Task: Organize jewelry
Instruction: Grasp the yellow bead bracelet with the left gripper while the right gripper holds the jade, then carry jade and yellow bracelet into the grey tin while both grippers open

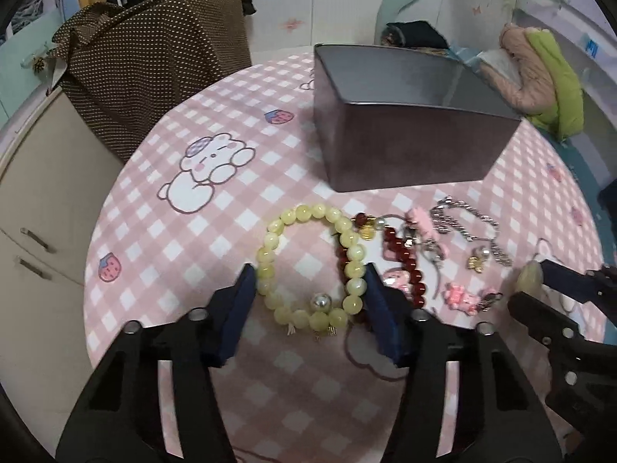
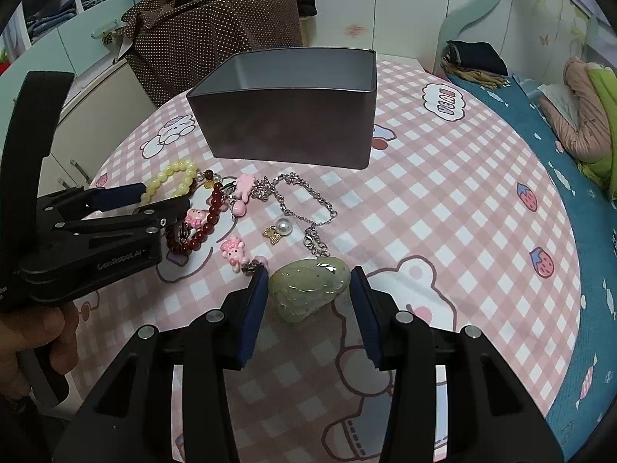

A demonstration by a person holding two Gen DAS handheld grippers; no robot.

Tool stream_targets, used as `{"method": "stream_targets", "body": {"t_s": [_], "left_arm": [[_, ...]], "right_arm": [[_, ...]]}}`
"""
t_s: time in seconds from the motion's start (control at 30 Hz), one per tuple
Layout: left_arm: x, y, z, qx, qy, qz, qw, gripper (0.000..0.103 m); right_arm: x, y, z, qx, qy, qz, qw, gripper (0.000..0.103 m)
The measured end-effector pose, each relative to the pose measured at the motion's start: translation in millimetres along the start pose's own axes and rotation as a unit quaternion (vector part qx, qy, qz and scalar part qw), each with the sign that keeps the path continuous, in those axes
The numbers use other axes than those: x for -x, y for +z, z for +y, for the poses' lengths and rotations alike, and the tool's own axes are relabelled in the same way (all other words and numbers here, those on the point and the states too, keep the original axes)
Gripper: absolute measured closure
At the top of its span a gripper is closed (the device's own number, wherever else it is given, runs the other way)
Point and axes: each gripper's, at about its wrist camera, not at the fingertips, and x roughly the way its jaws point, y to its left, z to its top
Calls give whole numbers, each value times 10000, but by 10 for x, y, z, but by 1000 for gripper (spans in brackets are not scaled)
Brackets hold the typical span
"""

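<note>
On the pink checked tablecloth, seen from the left wrist, a yellow bead bracelet lies flat with one silver bead in its ring. The left gripper straddles it, a blue pad just outside each side of the ring; the right-hand pad looks to be against the beads, the other close beside them, and I cannot tell whether they press. A dark red bead bracelet lies just to the right, partly under the yellow one. Further right are pink cartoon charms, a silver chain and a small pearl charm. The grey metal tin stands open beyond the jewelry, apart from it. At the right edge the right gripper holds a pale stone.

In the right wrist view, the right gripper has its blue pads on either side of a green jade pendant. The left-hand pad touches the stone; the other sits close by its far end, contact unclear. The silver chain runs from the pendant toward the tin. The pearl charm lies inside the chain's loop. At left a hand grips the left gripper, its tips at the yellow bracelet.
</note>
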Motion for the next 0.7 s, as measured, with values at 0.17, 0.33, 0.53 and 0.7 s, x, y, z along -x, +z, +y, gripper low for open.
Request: {"method": "stream_targets", "body": {"t_s": [0.17,0.33,0.53,0.7], "left_arm": [[51,-22,0,41,-393,-21,9992,85],[66,-35,-12,86,-619,-59,9980,87],[155,-57,15,191,-689,-169,9973,94],[261,-101,43,272,-714,-278,9967,94]], "right_arm": [[6,-1,-2,-8,11,-4,10000,62],[9,1,-12,-19,15,-10,10000,62],[21,12,-25,-26,20,-25,10000,62],[66,30,-46,-32,24,-61,10000,62]]}}
